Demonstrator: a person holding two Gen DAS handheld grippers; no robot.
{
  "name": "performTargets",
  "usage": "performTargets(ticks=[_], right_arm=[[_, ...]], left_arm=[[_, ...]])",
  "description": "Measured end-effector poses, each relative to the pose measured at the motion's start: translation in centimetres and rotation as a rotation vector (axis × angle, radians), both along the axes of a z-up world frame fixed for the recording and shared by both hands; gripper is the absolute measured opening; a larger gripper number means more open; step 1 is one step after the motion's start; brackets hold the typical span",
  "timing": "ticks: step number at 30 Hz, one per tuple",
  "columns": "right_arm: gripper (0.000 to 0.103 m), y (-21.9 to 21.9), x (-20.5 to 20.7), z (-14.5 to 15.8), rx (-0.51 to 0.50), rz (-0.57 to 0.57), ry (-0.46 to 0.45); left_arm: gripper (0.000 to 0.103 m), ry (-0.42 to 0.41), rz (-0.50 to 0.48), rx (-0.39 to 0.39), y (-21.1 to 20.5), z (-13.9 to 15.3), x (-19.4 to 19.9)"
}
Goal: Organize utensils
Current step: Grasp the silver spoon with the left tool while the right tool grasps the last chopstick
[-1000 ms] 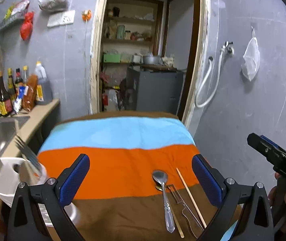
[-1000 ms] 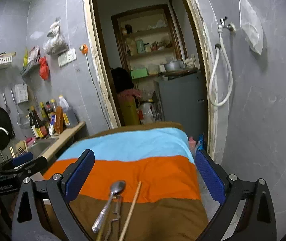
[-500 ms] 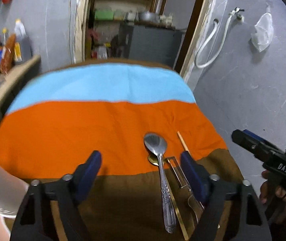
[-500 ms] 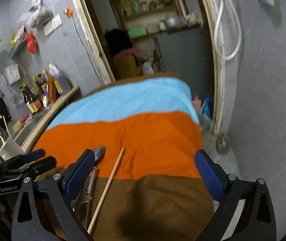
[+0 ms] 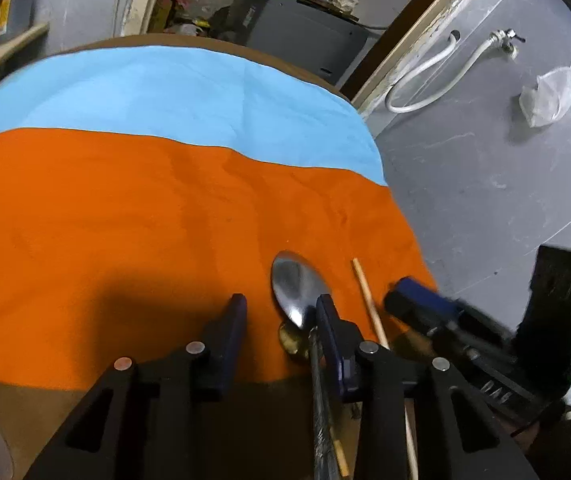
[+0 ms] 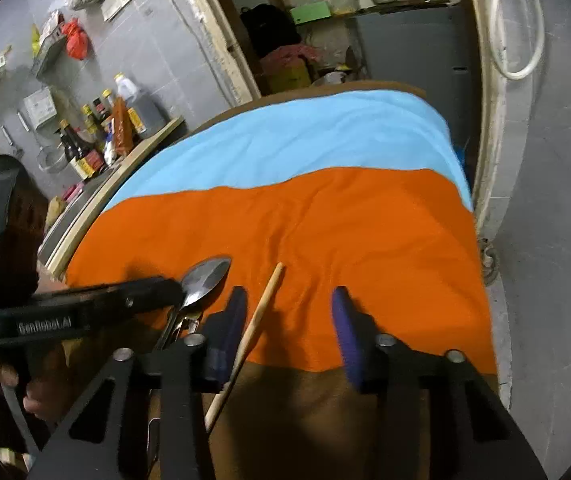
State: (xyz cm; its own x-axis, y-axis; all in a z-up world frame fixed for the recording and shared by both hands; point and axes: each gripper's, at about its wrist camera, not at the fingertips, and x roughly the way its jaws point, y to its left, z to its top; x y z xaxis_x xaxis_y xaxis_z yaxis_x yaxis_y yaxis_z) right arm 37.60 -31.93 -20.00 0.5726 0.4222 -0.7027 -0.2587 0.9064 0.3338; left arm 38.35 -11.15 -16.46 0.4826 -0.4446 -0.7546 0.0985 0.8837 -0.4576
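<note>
Striped cloth covers the worktop (image 5: pixel 125 208), where spoon (image 5: pixel 297 292) and chopstick (image 6: pixel 261 312) lie unsorted near its right edge; both claws, left claw (image 5: pixel 281 320) and right claw (image 6: pixel 289 320), have just been closing, part-open and empty.

Left claw (image 5: pixel 281 312) angled down, jaws just closing, still parted, right claw (image 6: pixel 289 308) likewise, nothing gripped

On the cloth (image 5: pixel 125 208) covering the tabletop, the spoon (image 5: pixel 295 294) lies left of the chopstick (image 5: pixel 367 300), its bowl pointing away from the person. A smaller spoon (image 5: pixel 290 339) lies beneath its neck. Bottles (image 6: pixel 97 136) stand on a counter (image 6: pixel 153 142) left of the tabletop.
</note>
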Motion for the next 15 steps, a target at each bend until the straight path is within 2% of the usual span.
performTargets(ticks=[2, 5, 10, 15], right_arm=[[0.028, 0.4, 0.0, -0.4, 0.005, 0.015, 0.015], [0.027, 0.3, 0.0, -0.6, 0.012, 0.019, 0.022], [0.027, 0.0, 0.0, -0.7, 0.026, 0.016, 0.028], [0.027, -0.2, 0.0, -0.8, 0.034, 0.015, 0.035]], left_arm=[[0.029, 0.01, -0.008, -0.029, 0.0, -0.2, 0.5], [0.024, 0.039, -0.037, -0.076, -0.3, -0.7, 1.0], [0.024, 0.07, -0.054, -0.074, -0.9, -0.8, 1.3], [0.022, 0.09, -0.047, -0.114, -0.3, -1.3, 2.0]])
